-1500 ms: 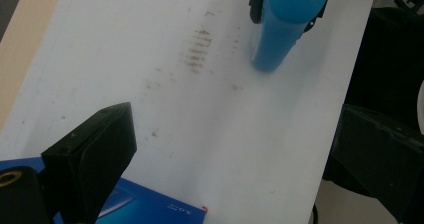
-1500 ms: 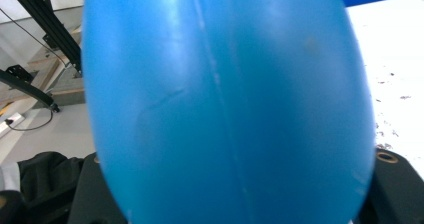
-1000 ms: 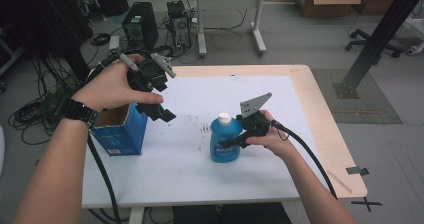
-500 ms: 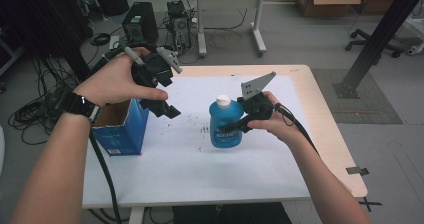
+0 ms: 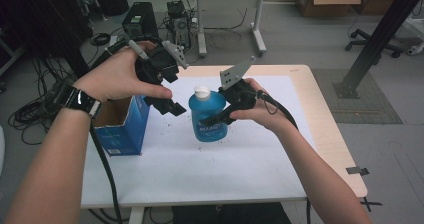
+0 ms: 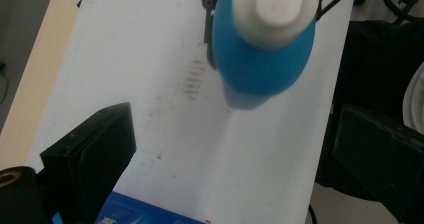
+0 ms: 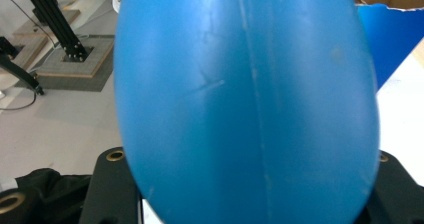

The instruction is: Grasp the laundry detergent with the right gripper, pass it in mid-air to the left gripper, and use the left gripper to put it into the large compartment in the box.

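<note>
Bottle (image 5: 207, 115) stood upright above the table (image 5: 260, 159), clamped by the jaws of the right gripper (image 5: 216, 118). Left gripper (image 5: 167, 106), jaws wide apart, hung just beside it on the left, nearer the white cap (image 5: 202, 90).

The blue bottle (image 5: 208, 118) looks like smooth, semi-glossy plastic with a faint moulding seam and a few fine scratches (clearest in the right gripper view), and its white cap (image 6: 276, 6) is smooth matt plastic. The blue box (image 5: 123, 126) is printed cardboard, brown and raw inside. The table (image 5: 325, 129) has a pale wood-look edge under a matt white sheet flecked with dark smudges. Both grippers' 2 jaws are matt black plastic; the left gripper (image 5: 165, 96) carries a dull grey plate.
</note>
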Motion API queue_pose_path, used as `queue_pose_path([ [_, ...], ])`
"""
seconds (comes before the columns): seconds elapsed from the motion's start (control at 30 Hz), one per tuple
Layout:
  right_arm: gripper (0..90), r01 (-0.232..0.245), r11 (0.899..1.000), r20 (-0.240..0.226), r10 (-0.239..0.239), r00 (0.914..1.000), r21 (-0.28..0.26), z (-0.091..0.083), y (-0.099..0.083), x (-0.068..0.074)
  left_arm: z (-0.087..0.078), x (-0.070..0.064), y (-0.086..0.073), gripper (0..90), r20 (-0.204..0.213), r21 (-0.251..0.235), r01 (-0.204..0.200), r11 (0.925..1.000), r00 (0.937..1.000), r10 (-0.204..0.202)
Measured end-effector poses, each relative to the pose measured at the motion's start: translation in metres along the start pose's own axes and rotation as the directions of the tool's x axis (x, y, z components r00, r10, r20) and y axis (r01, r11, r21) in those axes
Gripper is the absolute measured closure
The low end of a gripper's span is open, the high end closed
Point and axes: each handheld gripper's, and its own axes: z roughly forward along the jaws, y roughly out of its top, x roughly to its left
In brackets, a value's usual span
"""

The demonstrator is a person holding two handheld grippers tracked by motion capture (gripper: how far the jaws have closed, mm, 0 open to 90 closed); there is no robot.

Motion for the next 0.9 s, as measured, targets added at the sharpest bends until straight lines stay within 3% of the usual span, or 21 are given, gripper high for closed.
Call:
queue_pose_path([
  [0.43,41.8,0.011,1.0,-0.045,-0.01,0.9989,0.027,0.022,0.019,0.002,0.006,-0.007,0.011,4.0,0.028,0.022,-0.044,0.9988,0.9987,0.043],
  [0.9,41.8,0.012,0.999,-0.059,-0.01,0.9982,0.032,0.028,0.022,0.003,0.02,-0.009,0.016,4.4,0.037,0.063,-0.058,0.9964,0.9978,0.055],
])
